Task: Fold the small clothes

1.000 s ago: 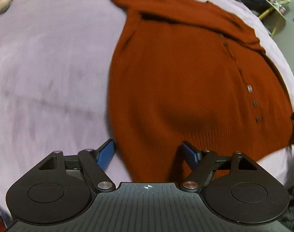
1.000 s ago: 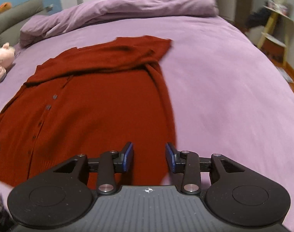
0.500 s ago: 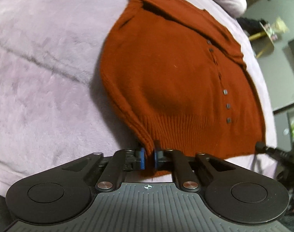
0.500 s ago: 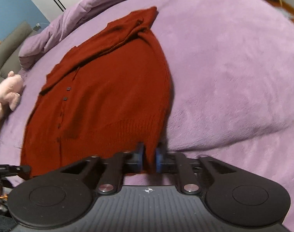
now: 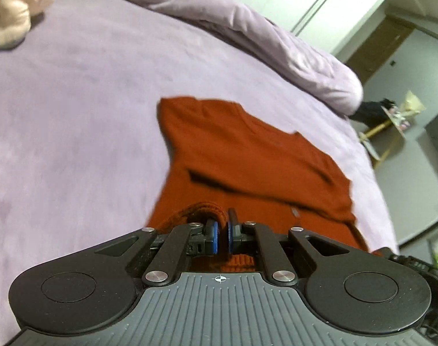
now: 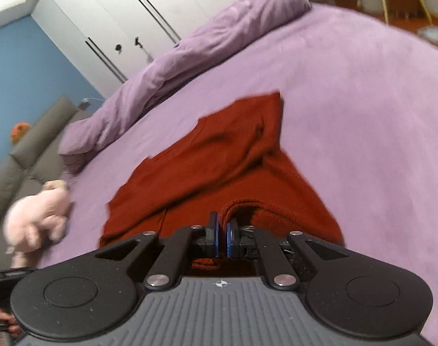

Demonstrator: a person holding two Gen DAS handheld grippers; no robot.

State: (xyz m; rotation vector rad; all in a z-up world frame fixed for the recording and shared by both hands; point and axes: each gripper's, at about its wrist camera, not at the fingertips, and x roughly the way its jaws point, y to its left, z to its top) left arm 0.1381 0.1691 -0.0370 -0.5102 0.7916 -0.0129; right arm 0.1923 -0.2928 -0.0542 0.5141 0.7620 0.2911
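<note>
A rust-red knitted cardigan (image 5: 247, 155) lies on the purple bed, sleeves folded across its upper part; it also shows in the right wrist view (image 6: 219, 161). My left gripper (image 5: 222, 236) is shut on the ribbed hem at the cardigan's left corner and holds it lifted, curled over the fingers. My right gripper (image 6: 222, 239) is shut on the hem at the right corner, also lifted above the body of the cardigan. The lower part of the cardigan is hidden under both grippers.
A rolled purple duvet (image 5: 247, 28) lies along the far side of the bed (image 6: 363, 115). A pink plush toy (image 6: 37, 219) sits at the left, also in the left wrist view (image 5: 14, 14). White wardrobe doors (image 6: 132, 14) and a yellow stand (image 5: 386, 132) are beyond.
Both grippers closed on the cardigan's bottom hem corners, then lifted them and carried them forward over the garment towards its collar end.
</note>
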